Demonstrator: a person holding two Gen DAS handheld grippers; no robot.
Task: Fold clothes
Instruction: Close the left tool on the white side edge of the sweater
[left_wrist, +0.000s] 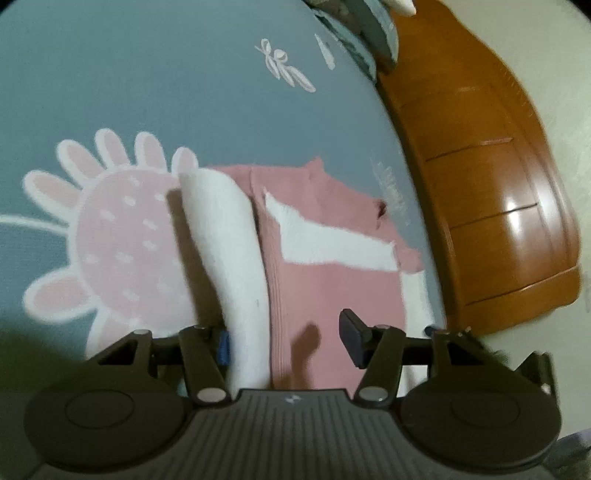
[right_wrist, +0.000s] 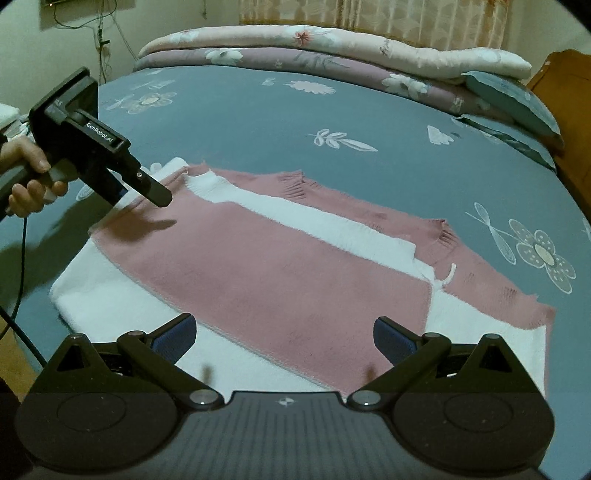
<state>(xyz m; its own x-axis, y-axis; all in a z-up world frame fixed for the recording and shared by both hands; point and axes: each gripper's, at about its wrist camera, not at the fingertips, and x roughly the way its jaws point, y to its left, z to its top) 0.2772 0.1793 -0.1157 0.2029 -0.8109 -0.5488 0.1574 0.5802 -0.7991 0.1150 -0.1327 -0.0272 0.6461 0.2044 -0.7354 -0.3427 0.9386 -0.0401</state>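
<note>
Pink-and-white sweater (right_wrist: 280, 266) lies flat on the bed (right_wrist: 229, 110), on the blue-grey sheet with flower print. Pink body panel on top, white band running across it, white part spread along the near edge toward the right gripper.

Right gripper (right_wrist: 284, 338): jaws wide open, nothing between them, hovering just over the near hem of the sweater. Its blue pads (right_wrist: 177, 336) are clear of the fabric.

Left gripper (left_wrist: 288, 336): jaws open, gap visible between the two fingers. In the left wrist view a white sleeve or folded edge (left_wrist: 229, 251) passes right by the left finger; can't tell if it touches. From the right wrist view the left gripper (right_wrist: 155, 192) sits above the far-left corner of the sweater, casting a shadow on the pink knit, not clamped on it. A hand (right_wrist: 26, 173) holds its handle, cable hanging down.

Folded quilts (right_wrist: 332, 48) stacked along the far side of the bed, pillows (right_wrist: 513, 99) at the right. Wooden bed frame (left_wrist: 491, 177) beside the mattress edge. Left view is motion-blurred
</note>
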